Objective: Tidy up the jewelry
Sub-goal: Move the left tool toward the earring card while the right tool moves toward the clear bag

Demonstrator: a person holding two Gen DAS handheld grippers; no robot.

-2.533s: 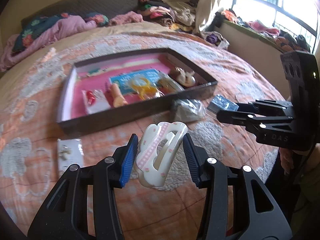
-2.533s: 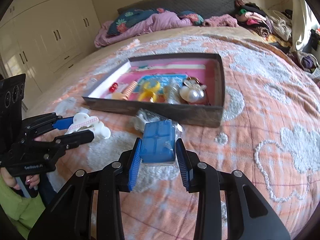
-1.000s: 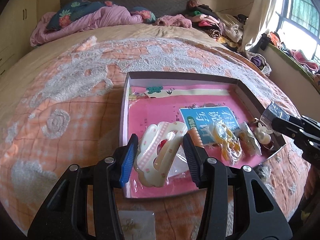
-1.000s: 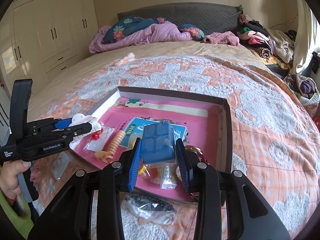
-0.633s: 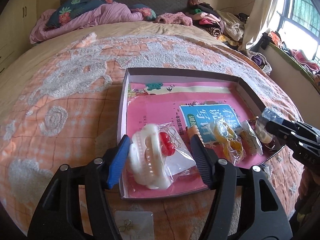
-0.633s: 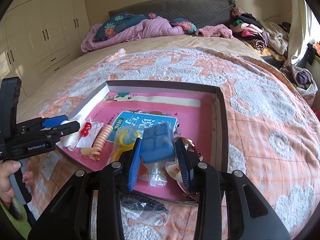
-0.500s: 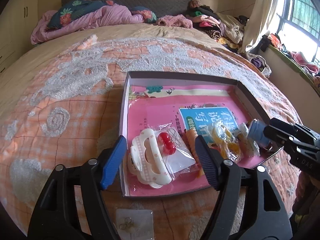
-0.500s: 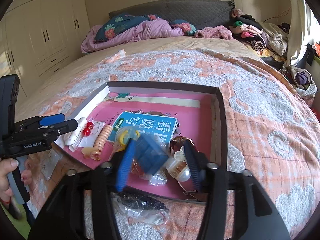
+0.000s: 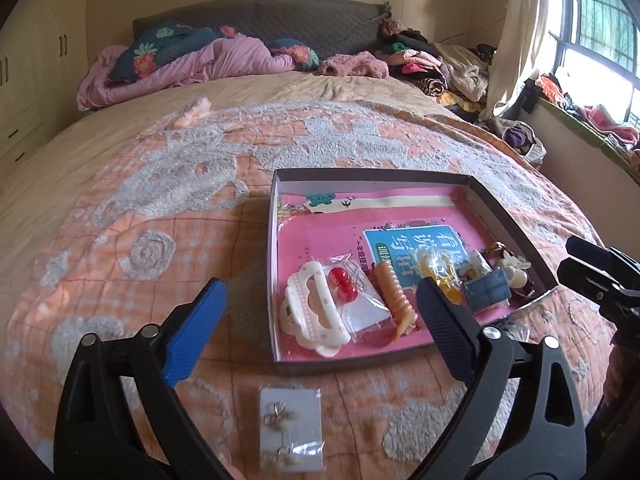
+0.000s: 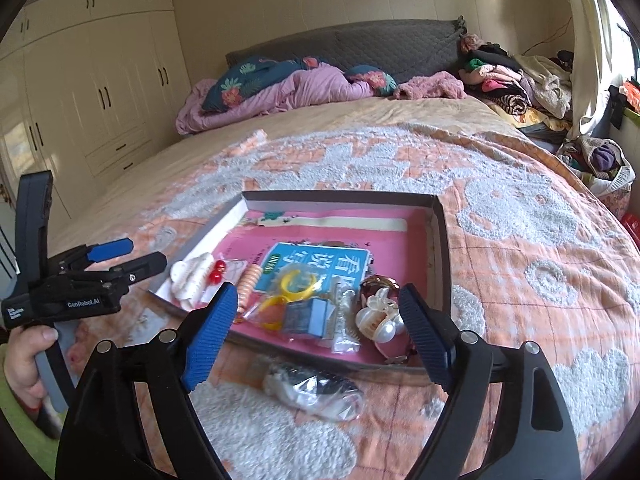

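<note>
A shallow dark box with a pink lining [image 9: 384, 216] [image 10: 438, 240] lies on the bed. In it lie a white hair claw [image 9: 314, 312] [image 10: 190, 274], a blue case [image 9: 486, 290] [image 10: 306, 316], red bead earrings in a bag [image 9: 346, 284], an orange spiral tie [image 9: 394, 294], yellow rings [image 10: 298, 284] and a pearl clip [image 10: 378, 318]. My left gripper [image 9: 320, 334] is open and empty, just in front of the box. My right gripper [image 10: 316, 332] is open and empty above the box's near edge.
An earring card in plastic [image 9: 290, 428] lies on the quilt in front of the box. A clear bag with a dark item [image 10: 316, 392] lies before the box. Pillows and clothes [image 10: 320, 80] are piled at the head of the bed. A wardrobe [image 10: 92, 92] stands to the left.
Both grippers opened and drew back. The white hair claw dropped into the box at the left, the blue case dropped in at the right.
</note>
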